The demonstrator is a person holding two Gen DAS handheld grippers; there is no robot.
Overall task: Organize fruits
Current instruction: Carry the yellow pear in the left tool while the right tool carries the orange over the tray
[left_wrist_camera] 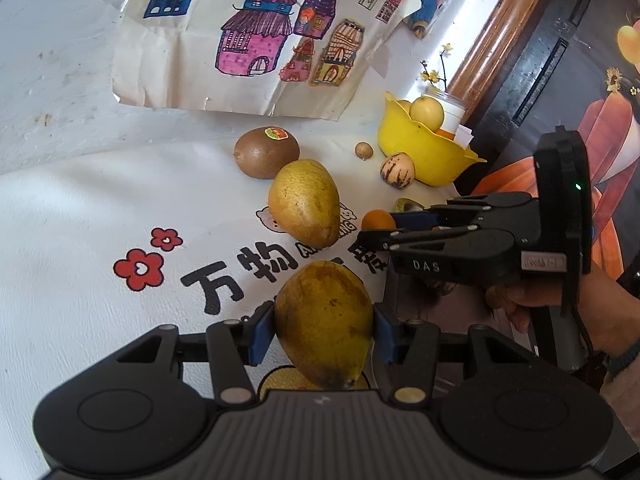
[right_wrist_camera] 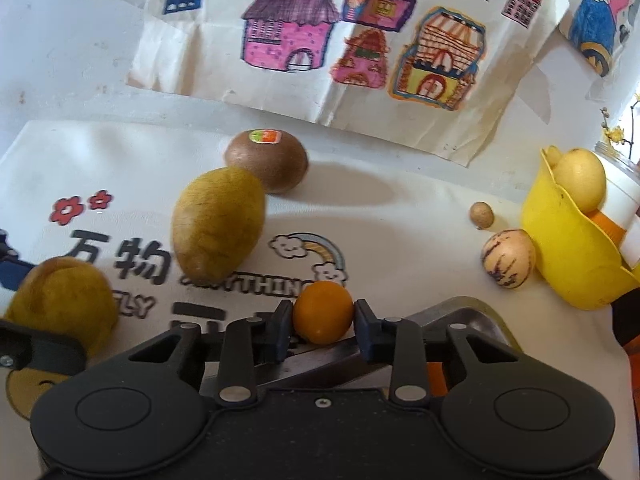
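Note:
My left gripper [left_wrist_camera: 323, 330] is shut on a yellow-brown mango [left_wrist_camera: 324, 322], held above the white printed cloth [left_wrist_camera: 80, 240]. My right gripper [right_wrist_camera: 323, 318] is shut on a small orange fruit [right_wrist_camera: 323, 312]; it also shows in the left wrist view [left_wrist_camera: 378, 220]. A second mango [left_wrist_camera: 304, 204] lies on the cloth, touching a brown kiwi [left_wrist_camera: 266, 152] with a sticker. A striped pale fruit [left_wrist_camera: 397, 169] and a small brown round fruit [left_wrist_camera: 363, 150] lie beside a yellow bowl [left_wrist_camera: 424, 156] that holds a pale yellow fruit [left_wrist_camera: 427, 112].
A child's drawing of houses [left_wrist_camera: 272, 32] hangs on the wall behind. A metal tray [right_wrist_camera: 472, 320] lies under my right gripper. A white jar with yellow flowers [left_wrist_camera: 452, 106] stands behind the bowl. A dark cabinet [left_wrist_camera: 560, 60] is at the right.

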